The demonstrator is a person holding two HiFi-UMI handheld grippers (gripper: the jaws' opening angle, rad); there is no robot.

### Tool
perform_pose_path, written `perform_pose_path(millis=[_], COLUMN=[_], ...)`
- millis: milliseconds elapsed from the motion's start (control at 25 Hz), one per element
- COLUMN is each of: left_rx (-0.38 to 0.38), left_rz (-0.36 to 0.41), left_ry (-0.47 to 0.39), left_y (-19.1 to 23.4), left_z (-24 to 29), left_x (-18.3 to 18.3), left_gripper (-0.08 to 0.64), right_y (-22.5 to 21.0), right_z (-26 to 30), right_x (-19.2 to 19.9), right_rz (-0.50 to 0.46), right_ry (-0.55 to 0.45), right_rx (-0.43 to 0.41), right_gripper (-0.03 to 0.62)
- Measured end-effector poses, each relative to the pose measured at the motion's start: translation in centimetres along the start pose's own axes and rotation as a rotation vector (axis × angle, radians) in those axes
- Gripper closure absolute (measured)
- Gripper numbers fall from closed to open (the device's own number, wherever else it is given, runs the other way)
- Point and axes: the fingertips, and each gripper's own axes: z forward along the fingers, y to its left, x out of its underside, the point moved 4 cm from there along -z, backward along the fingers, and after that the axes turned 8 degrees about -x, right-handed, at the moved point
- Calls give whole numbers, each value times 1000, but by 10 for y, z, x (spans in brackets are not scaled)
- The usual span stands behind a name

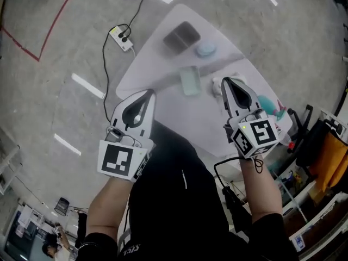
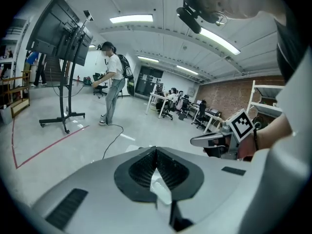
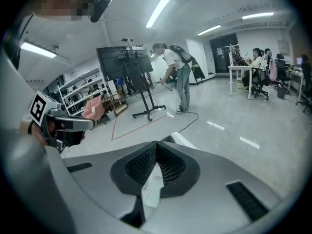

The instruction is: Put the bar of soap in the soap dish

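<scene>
Left gripper (image 1: 148,93): jaws pressed together, nothing between. Right gripper (image 1: 227,82): same, closed and empty. Both hang above smooth white table (image 1: 155,64). Bar of soap (image 1: 190,81), apparently the pale green rectangular block, lies flat on bare tabletop. Dark dish (image 1: 182,36), rectangular with rounded corners, well apart at far end; contents too blurred to tell. Round pale-blue thing (image 1: 206,49) just beside it.

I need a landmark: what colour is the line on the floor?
Red; the line shows best in the head view.
</scene>
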Motion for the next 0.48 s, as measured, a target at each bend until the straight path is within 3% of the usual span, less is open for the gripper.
perform_pose_path(millis=[160, 280, 480], left_rx=[19, 19, 28], left_rz=[-5, -50, -94], left_ry=[43, 69, 94], left_y=[3, 9, 13], left_z=[17, 28, 44], left_x=[30, 50, 76], left_gripper=[552, 552, 552], right_y=[-27, -43, -70], right_z=[30, 59, 103], right_x=[28, 47, 72], right_rz=[-31, -84, -300], right_ry=[56, 127, 336], right_rx=[8, -6, -78], right_gripper=[574, 574, 574])
